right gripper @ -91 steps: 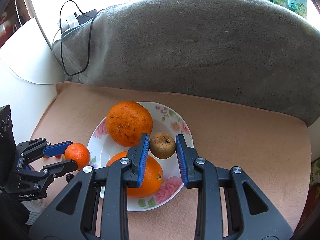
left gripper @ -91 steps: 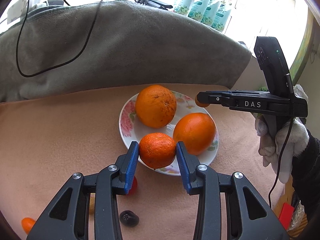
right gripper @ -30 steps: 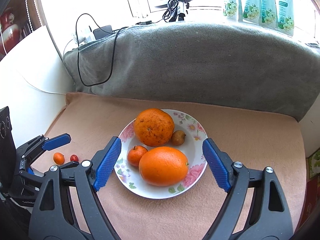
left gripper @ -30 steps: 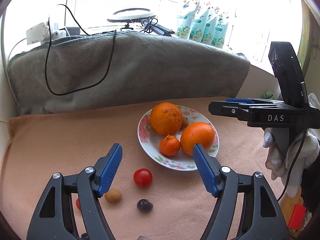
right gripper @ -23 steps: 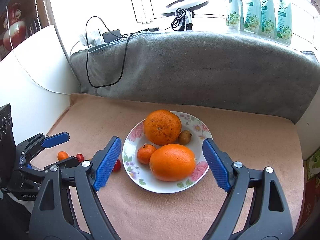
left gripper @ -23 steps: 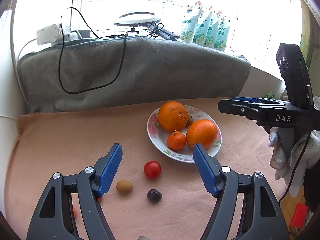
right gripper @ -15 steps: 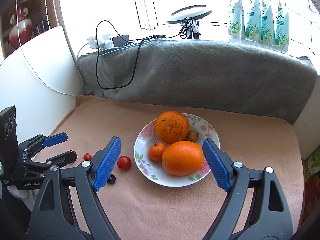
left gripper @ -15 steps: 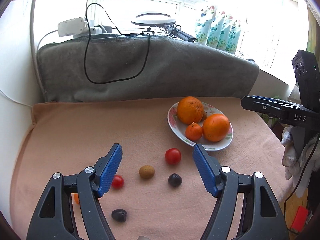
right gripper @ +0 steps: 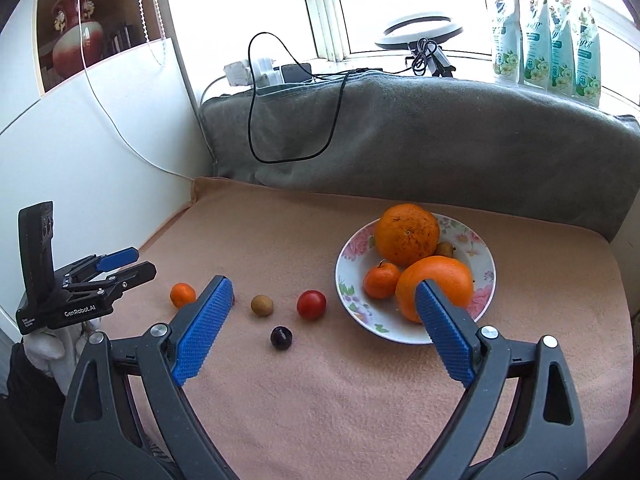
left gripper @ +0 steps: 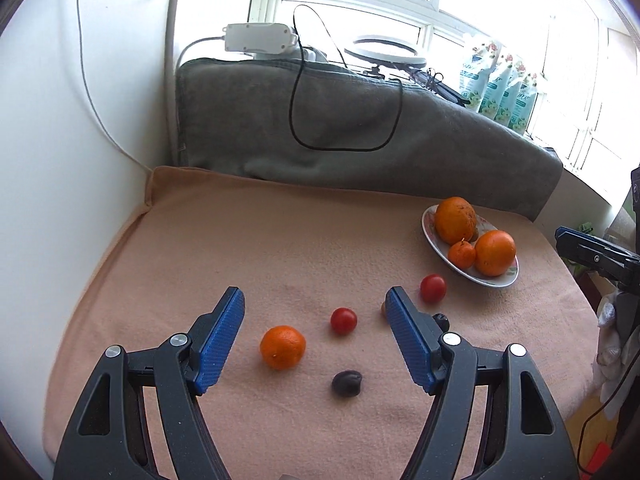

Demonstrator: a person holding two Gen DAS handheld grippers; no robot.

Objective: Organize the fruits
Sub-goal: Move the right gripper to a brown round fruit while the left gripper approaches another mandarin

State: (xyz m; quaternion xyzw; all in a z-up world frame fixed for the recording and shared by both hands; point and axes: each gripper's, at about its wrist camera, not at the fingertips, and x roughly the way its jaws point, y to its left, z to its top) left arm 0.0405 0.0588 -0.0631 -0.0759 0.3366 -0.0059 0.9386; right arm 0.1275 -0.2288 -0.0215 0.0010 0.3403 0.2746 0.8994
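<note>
Roughly half the fruit is plated, the rest lies loose

Already on the flowered plate (right gripper: 476,240) sit four fruits: a large speckled orange (right gripper: 407,234) at the back, a smooth orange (right gripper: 435,286) at the front, a small mandarin (right gripper: 380,279) touching both, and a little brown fruit (right gripper: 445,249) tucked behind them.

Off the plate, on the peach blanket (right gripper: 360,400), the smaller pieces wait. A red tomato (right gripper: 311,304) lies just beside the plate's near-left rim. Farther from the plate come a tan round fruit (right gripper: 262,305), a dark plum (right gripper: 281,337), and a loose mandarin (left gripper: 283,347). The left camera shows a second tomato (left gripper: 343,320) and a second dark plum (left gripper: 347,383) near that mandarin.

Both claws are spread wide and hold nothing. The left gripper (left gripper: 312,338) hangs over the loose mandarin, well away from the plate. The right gripper (right gripper: 320,328) hovers near the plate's front edge.

By my judgement, at least six small fruits remain to be gathered, and the mandarin looks like the likely next pick.
</note>
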